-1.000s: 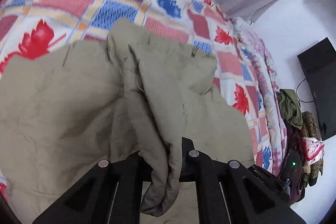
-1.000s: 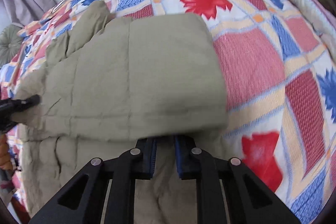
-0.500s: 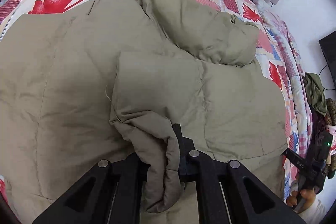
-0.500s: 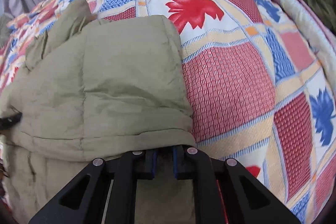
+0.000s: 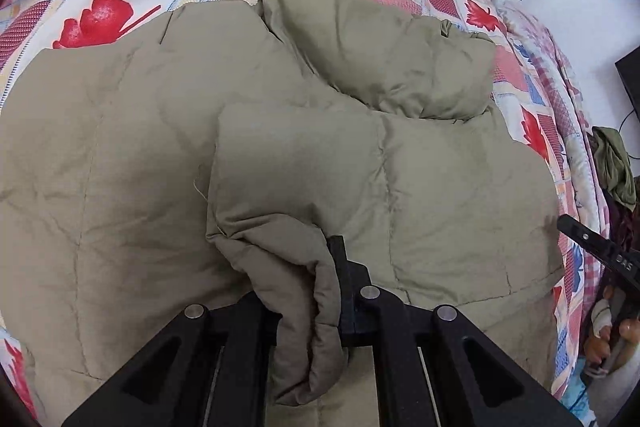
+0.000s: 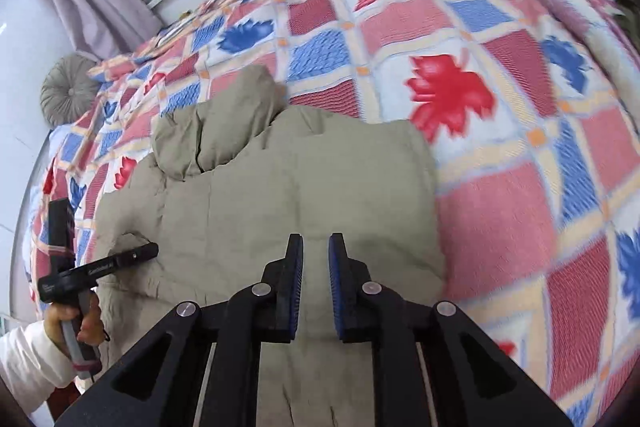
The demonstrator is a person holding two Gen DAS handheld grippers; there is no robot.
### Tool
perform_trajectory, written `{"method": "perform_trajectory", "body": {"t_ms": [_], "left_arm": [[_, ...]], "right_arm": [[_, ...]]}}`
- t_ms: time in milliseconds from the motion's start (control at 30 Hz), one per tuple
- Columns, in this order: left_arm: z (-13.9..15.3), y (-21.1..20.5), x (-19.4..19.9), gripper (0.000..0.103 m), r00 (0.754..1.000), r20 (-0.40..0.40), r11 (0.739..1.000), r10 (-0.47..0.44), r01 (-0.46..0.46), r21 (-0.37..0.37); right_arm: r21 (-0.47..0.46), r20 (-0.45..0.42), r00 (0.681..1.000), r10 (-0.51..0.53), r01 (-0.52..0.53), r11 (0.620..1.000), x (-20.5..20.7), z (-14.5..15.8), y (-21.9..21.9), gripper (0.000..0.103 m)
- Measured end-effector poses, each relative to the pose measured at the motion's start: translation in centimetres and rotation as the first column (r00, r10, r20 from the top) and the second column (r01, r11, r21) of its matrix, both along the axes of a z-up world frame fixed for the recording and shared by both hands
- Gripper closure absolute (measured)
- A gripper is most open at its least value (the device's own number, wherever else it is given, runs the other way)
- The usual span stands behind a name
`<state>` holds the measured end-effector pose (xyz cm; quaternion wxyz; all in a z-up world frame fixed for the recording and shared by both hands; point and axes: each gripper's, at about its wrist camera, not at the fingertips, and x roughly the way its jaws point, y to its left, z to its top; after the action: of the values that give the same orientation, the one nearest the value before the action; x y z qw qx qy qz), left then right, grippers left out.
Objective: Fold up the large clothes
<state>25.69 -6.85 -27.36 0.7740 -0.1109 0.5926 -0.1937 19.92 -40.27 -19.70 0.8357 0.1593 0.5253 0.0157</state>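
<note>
A puffy khaki quilted jacket is lying spread on a bed covered by a red, blue and cream leaf-patterned quilt, its hood bunching toward the far side. The left gripper is pinching a folded sleeve edge of the jacket tight between its black fingers, down against the jacket's body. The right gripper is hanging just above the jacket's near edge, its blue-padded fingers standing narrowly apart with nothing between them.
</note>
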Motion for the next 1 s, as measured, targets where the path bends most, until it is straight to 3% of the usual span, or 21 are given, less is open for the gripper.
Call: {"method": "perform_trajectory", "body": {"t_ms": [133, 200, 300, 433, 533, 633, 733, 800, 833, 1000], "left_arm": [[-0.2, 0.1, 0.0, 0.093, 1.000, 0.021, 1.000, 0.001, -0.001, -0.001], [0.3, 0.5, 0.1, 0.090, 0.999, 0.033, 1.000, 0.016, -0.017, 0.018], [1.6, 1.6, 0.0, 0.082, 0.994, 0.091, 0.991, 0.056, -0.067, 0.117], [3.8, 3.9, -0.1, 0.082, 0.983, 0.145, 0.966, 0.110, -0.140, 0.216], [6.2, 5.6, -0.5, 0.082, 0.974, 0.189, 0.975, 0.129, -0.159, 0.155], [7.3, 5.0, -0.7, 0.082, 0.981, 0.179, 0.994, 0.079, -0.091, 0.060], [6.0, 2.2, -0.9, 0.082, 0.985, 0.171, 0.996, -0.009, -0.005, 0.084], [3.1, 0.7, -0.7, 0.082, 0.990, 0.137, 0.977, -0.018, -0.012, 0.214], [1.7, 0.5, -0.6, 0.082, 0.993, 0.115, 0.970, -0.010, -0.018, 0.241], [0.1, 0.9, -0.7, 0.082, 0.993, 0.113, 0.981, 0.018, -0.040, 0.192]], "right_arm": [[-0.064, -0.074, 0.996, -0.046, 0.042, 0.997, 2.1, -5.0, -1.3, 0.089], [-0.030, -0.074, 0.991, -0.110, 0.108, 0.994, 1.7, -6.4, -2.8, 0.093], [0.037, -0.073, 0.981, -0.181, 0.184, 0.982, 1.0, -6.4, -4.1, 0.093], [-0.049, -0.075, 0.973, -0.220, 0.217, 0.975, 0.5, -4.9, -4.5, 0.091], [-0.164, -0.031, 0.963, -0.269, 0.261, 0.951, -0.7, -2.5, -4.9, 0.088], [-0.162, 0.007, 0.975, -0.224, 0.222, 0.962, -1.8, -1.0, -4.8, 0.088], [-0.147, -0.007, 0.982, -0.189, 0.186, 0.971, -1.9, -1.4, -4.5, 0.088], [-0.135, -0.052, 0.979, -0.197, 0.189, 0.973, -1.7, -3.0, -4.5, 0.088], [-0.134, -0.078, 0.974, -0.212, 0.200, 0.971, -1.7, -4.0, -4.7, 0.088], [-0.145, -0.101, 0.964, -0.247, 0.232, 0.962, -1.5, -6.8, -5.1, 0.088]]}}
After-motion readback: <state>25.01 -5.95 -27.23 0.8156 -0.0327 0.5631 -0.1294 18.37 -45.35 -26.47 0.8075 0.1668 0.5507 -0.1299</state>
